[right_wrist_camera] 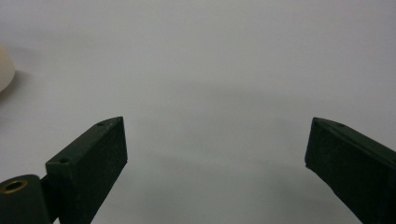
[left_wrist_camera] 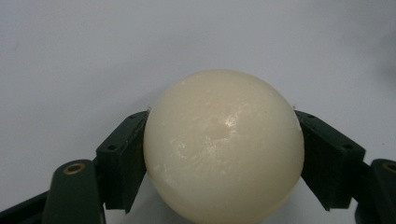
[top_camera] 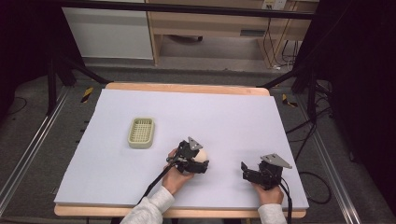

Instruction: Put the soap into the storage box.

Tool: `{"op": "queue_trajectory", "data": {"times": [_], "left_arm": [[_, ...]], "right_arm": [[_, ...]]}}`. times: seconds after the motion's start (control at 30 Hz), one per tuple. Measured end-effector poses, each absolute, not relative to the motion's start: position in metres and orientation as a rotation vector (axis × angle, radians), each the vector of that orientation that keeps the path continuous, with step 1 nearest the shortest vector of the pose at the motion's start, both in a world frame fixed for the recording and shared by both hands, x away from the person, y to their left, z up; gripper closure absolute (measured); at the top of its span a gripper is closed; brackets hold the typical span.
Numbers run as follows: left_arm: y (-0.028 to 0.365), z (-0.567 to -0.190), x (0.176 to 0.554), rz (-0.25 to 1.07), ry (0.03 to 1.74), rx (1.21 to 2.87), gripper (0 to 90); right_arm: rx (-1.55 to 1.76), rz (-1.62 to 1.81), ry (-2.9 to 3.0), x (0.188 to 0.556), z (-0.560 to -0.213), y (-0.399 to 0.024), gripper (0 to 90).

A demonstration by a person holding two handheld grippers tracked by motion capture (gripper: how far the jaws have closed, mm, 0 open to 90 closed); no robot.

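Ball (left_wrist_camera: 223, 147) sits between left gripper (top_camera: 200, 161) jaws, gripped on both sides; right gripper (top_camera: 247, 173) jaws spread wide over bench (top_camera: 224, 112).

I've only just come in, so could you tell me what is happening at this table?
A person works with a gripper in each hand. The left gripper has its jaws closed on a cream ball, low over the pale sheet near the table's front. The right gripper sits to the side with its jaws wide apart and nothing between them. A small green basket stands apart to the left, with nothing visible in it.
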State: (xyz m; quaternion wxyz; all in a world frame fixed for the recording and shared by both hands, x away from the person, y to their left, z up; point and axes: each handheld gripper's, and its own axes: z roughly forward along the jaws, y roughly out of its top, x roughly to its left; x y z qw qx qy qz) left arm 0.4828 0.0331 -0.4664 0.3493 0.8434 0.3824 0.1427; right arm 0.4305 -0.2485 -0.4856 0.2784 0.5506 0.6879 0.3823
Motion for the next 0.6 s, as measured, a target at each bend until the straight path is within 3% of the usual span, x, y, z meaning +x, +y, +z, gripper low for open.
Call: {"op": "queue_trajectory", "data": {"times": [0.6], "left_arm": [[0.057,-0.447,0.480,0.400,0.982,2.183,24.0]], "right_arm": [[1.476,1.022,1.845,0.431,-0.486,-0.248,6.1]]}}
